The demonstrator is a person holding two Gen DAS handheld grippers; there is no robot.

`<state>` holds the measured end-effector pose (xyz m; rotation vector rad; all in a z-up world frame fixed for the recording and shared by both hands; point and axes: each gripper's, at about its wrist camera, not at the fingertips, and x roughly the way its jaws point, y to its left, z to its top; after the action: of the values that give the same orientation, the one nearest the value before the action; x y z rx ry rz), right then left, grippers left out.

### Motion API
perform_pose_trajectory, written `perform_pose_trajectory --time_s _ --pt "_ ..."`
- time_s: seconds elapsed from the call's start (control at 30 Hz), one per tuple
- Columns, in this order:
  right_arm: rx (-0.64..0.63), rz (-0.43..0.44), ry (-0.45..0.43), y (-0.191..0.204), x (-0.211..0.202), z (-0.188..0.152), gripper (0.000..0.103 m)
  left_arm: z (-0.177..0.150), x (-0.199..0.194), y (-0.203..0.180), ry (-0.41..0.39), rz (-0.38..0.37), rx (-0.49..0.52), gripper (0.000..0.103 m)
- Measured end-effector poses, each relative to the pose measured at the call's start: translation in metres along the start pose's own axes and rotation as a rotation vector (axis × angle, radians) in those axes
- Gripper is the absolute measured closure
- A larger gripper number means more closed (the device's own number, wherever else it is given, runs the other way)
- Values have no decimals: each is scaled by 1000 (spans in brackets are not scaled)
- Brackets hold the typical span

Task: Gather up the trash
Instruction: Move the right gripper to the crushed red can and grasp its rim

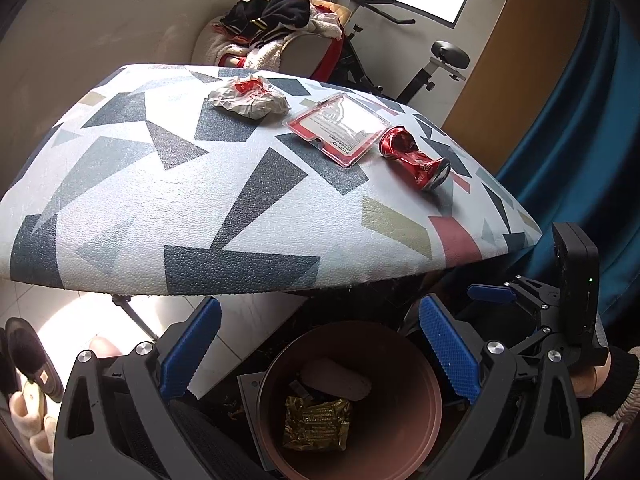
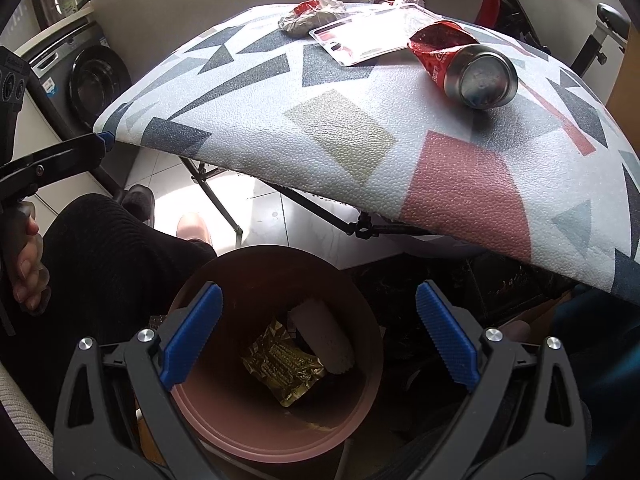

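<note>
A brown bin (image 1: 400, 380) (image 2: 260, 280) stands on the floor below the near table edge. In it lie a gold wrapper (image 1: 316, 424) (image 2: 280, 364) and a white crumpled piece (image 1: 336, 378) (image 2: 324, 340). My left gripper (image 1: 320, 320) hangs open and empty over the bin. My right gripper (image 2: 320, 304) is also wide open above it, holding nothing. On the patterned table (image 1: 160, 200) (image 2: 340, 132) lie a crumpled paper wad (image 1: 250, 98) (image 2: 312, 14), a clear plastic blister pack (image 1: 340, 128) (image 2: 368, 38) and a crushed red can (image 1: 416, 156) (image 2: 464, 64).
Behind the table stand a chair piled with clothes (image 1: 280, 28) and an exercise bike (image 1: 436, 64). A blue curtain (image 1: 580, 120) hangs on the right. A washing machine (image 2: 92, 76) is at the left. The person's leg (image 2: 100, 248), slippers (image 1: 28, 356) and the table's folding legs (image 2: 224, 204) crowd the floor.
</note>
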<state>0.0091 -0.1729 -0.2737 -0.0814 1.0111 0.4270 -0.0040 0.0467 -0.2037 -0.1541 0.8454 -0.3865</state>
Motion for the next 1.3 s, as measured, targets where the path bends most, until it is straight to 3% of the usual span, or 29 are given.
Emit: perform_pose_trajectory --time_s 0.37,0.43,0.57,0.7,0.77,0.9,1.13,1.3 --pt "134 -31 -106 -28 -18 27 8 0 1 4 -8 2 -30 6" --pt "196 -19 -151 -39 -24 42 17 1 1 5 -16 4 -39 6" --pt "379 37 -235 -66 -30 75 24 2 0 8 -24 2 -57 6" --pt "574 77 -264 -92 -23 102 32 2 -2 11 -33 -5 -72 6" --pt "630 48 -254 -99 -15 114 33 3 -3 13 -38 -11 -77 6" --pt "616 -88 -216 -104 -1 141 36 4 -3 14 -37 -24 -87 6" --pt "669 -171 -181 -139 15 149 56 6 -4 16 -50 -45 -103 6" --pt "715 -160 -193 -166 20 145 63 8 -1 20 -45 -56 -129 6"
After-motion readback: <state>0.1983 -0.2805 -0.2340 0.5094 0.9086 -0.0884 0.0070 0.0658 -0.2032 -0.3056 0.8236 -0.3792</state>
